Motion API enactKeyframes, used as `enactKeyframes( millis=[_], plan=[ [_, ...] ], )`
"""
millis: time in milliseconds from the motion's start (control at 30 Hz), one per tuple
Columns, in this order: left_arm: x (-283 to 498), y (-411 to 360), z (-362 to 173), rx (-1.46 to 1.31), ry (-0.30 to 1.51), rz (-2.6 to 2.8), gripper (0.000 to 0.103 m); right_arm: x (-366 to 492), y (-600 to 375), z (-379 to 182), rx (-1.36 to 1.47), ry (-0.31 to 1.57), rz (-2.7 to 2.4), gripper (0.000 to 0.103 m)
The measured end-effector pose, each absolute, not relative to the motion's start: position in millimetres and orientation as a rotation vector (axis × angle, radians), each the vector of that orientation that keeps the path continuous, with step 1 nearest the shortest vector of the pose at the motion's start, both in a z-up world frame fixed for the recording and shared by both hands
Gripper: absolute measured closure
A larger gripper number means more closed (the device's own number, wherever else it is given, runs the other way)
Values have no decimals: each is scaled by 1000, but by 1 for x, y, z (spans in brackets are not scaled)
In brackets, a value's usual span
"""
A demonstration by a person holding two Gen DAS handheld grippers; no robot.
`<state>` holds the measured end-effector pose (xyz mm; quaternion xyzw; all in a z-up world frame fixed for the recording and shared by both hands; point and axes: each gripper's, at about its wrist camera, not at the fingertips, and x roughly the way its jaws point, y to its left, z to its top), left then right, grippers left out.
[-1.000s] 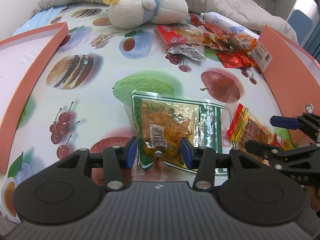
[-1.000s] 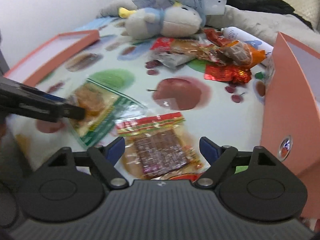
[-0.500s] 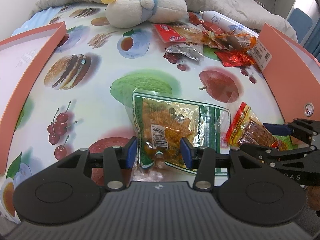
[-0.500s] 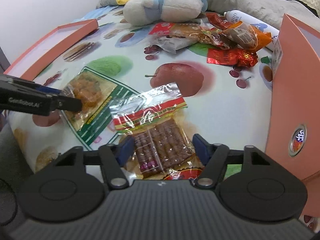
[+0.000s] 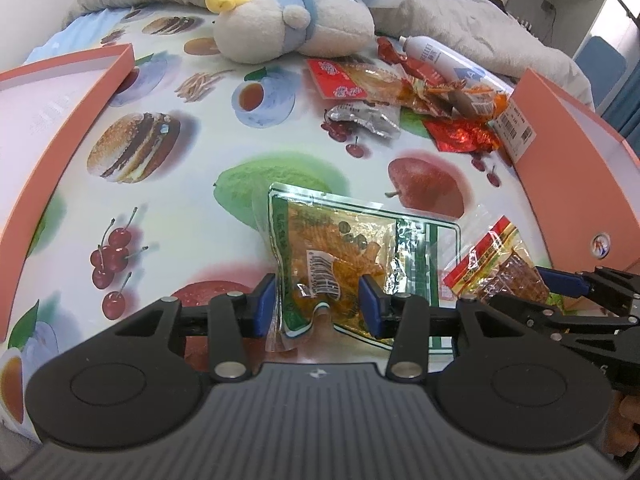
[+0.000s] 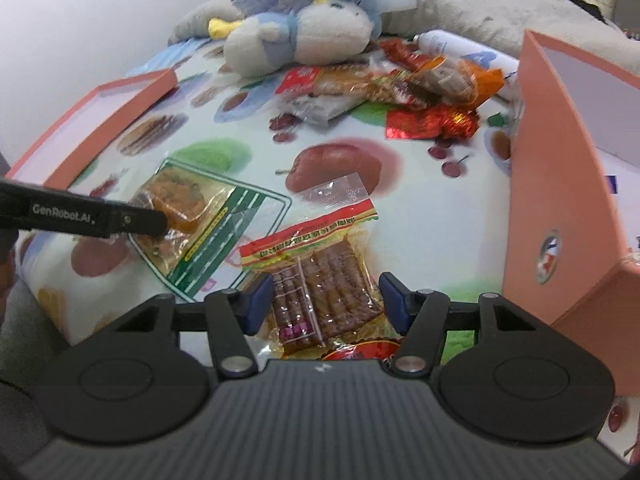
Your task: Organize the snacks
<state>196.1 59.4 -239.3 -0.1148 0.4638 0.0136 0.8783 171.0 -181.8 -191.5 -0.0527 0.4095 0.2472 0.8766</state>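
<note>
Left wrist view: the left claw (image 5: 318,305) sits low over the fruit-printed tabletop (image 5: 168,216), its fingers pinching the near end of the green-edged snack bag (image 5: 340,256); right wrist view: the right claw (image 6: 325,302) lies level, fingers spread on either side of the red-topped snack packet (image 6: 320,276), beside the orange box (image 6: 560,216).

Glossy clear plastic snack packets (image 5: 352,260), crinkled shiny red foil wrapper (image 5: 464,138), fuzzy cloth plush toy (image 5: 292,28), matt orange cardboard box (image 6: 560,208)
</note>
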Motion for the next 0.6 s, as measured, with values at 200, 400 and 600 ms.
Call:
enactKeyframes(
  millis=[200, 400, 600],
  plan=[
    [199, 58, -218, -269, 931, 34, 54, 172, -189, -168, -65, 810, 489, 43],
    [207, 52, -185, -266, 883, 25, 54, 172, -195, -137, -34, 764, 480, 43],
    [218, 44, -147, -253, 839, 12, 54, 173, -201, -100, -17, 702, 468, 44]
  ],
)
